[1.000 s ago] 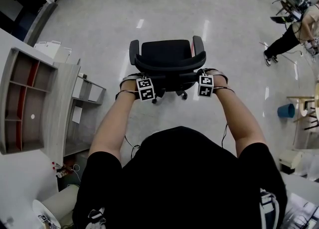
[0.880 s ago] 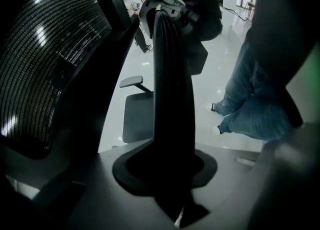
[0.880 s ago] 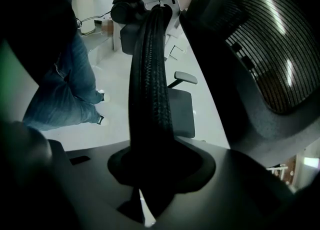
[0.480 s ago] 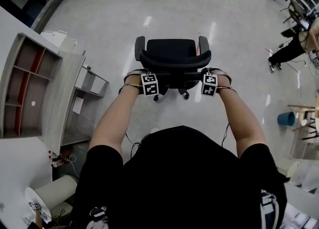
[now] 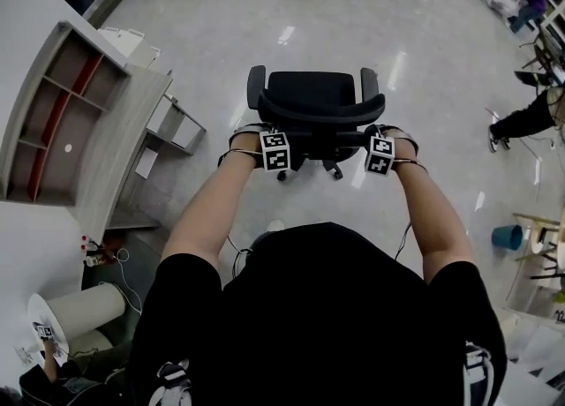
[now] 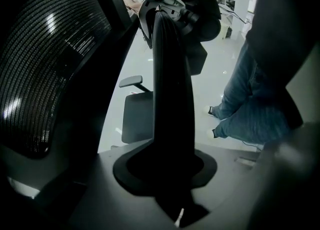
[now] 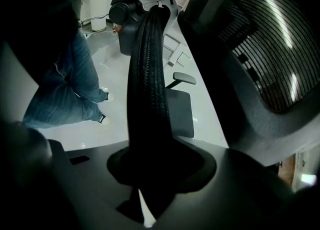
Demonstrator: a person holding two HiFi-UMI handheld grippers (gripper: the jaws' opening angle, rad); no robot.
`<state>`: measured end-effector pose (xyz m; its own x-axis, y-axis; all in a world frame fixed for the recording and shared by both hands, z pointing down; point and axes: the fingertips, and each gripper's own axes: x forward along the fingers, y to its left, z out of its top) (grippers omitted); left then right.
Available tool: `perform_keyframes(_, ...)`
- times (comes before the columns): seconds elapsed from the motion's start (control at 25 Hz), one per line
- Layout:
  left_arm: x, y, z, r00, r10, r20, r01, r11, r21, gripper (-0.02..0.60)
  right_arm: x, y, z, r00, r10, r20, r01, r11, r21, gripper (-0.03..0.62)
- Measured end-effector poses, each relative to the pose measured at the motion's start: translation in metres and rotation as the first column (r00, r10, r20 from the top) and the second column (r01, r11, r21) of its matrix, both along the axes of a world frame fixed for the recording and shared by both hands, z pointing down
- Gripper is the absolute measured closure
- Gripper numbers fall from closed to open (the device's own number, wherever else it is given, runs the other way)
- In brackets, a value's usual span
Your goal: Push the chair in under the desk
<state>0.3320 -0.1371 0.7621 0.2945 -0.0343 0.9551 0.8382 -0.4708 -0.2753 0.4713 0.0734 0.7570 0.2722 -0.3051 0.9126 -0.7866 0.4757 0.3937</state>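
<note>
Currently the left gripper [image 5: 268, 139] and right gripper [image 5: 378, 143] each clamp the backrest rim [image 5: 318, 120] of the office chair [image 5: 311, 95], which stands on open floor [image 5: 265, 7] well apart from the table [image 5: 119, 161]. Uneven push force could swivel the chair, driving an armrest [image 5: 256, 86] into the table edge.

A blue bucket [image 5: 508, 236] stands on the glossy floor [image 5: 203, 25], a bystander [image 5: 528, 118] beyond it.

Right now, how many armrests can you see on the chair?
2: the left armrest and the right armrest, flanking the chair seat in the head view; neither is hidden.
</note>
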Motion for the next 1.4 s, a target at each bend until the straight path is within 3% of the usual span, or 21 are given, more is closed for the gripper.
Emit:
perform_keyframes(0.36,-0.049,-0.021,-0.002,0.993,-0.115,-0.012,0.116,0.993,0.003,0.488,-0.026,-0.040,-0.002,0.993,-0.122,-0.006,0.122,0.993,0.006,0.477)
perform_keyframes(0.68,-0.110,-0.049,0.000,0.973,-0.232,-0.017,0.232,0.973,0.003,0.488,-0.064,-0.089,0.001,0.971,-0.239,-0.009,0.239,0.971,0.005,0.477)
perform_keyframes(1.12,-0.234,-0.082,-0.012,0.920,-0.391,-0.020,0.392,0.920,-0.001,0.488,-0.161,-0.155,-0.012,0.919,-0.393,-0.020,0.393,0.919,-0.003,0.477)
perform_keyframes(1.4,-0.296,-0.106,-0.014,0.868,-0.496,-0.016,0.496,0.868,-0.005,0.488,-0.208,-0.204,-0.016,0.866,-0.499,-0.014,0.499,0.867,-0.010,0.477)
